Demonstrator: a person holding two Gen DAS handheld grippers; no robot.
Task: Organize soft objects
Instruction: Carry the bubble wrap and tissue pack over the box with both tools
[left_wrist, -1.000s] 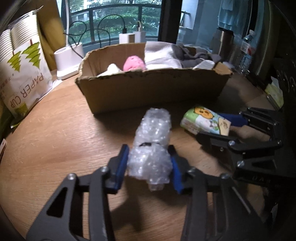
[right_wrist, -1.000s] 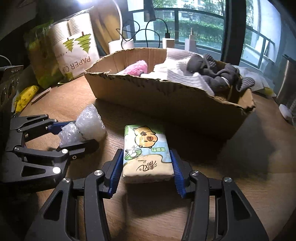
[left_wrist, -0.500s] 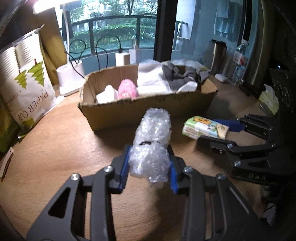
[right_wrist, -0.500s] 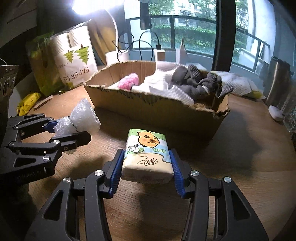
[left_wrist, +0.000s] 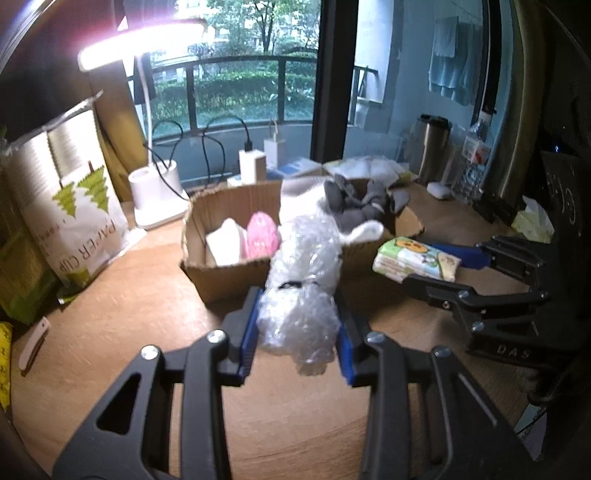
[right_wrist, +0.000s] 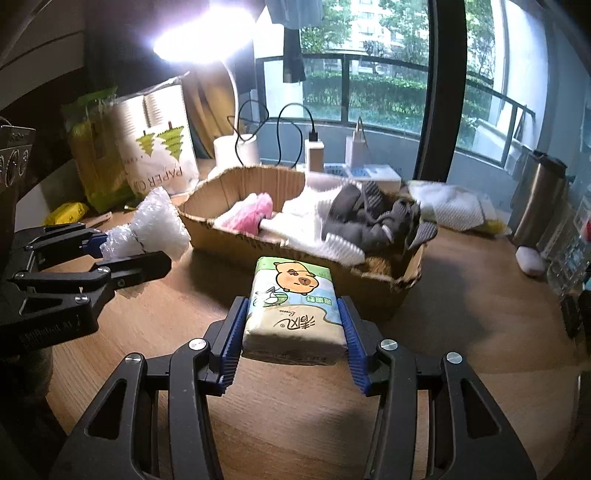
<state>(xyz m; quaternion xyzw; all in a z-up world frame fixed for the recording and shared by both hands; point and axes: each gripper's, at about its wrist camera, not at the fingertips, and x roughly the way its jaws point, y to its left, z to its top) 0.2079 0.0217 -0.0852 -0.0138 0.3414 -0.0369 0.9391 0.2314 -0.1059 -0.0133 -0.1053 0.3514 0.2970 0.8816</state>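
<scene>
bubble wrap: the crumpled clear bubble-wrap bundle (left_wrist: 303, 291) covers the middle of the front wall of the brown cardboard box (left_wrist: 221, 275) in the left wrist view.
tissue pack underside: the green soft tissue pack with a cartoon capybara (right_wrist: 293, 308) hides its own bottom and the round wooden table (right_wrist: 295, 413) under it.
box contents: the grey cloth (right_wrist: 373, 218) and the pink fluffy item (right_wrist: 255, 208) are blurred; what they are cannot be told.
paper cup bag: the white plastic bag printed PAPER CUP (left_wrist: 70, 206) is cut by the left edge.
lamp head: the white desk lamp (left_wrist: 157, 199) glares out, shape lost.
table's right edge: small bottles there are too blurred to read.
</scene>
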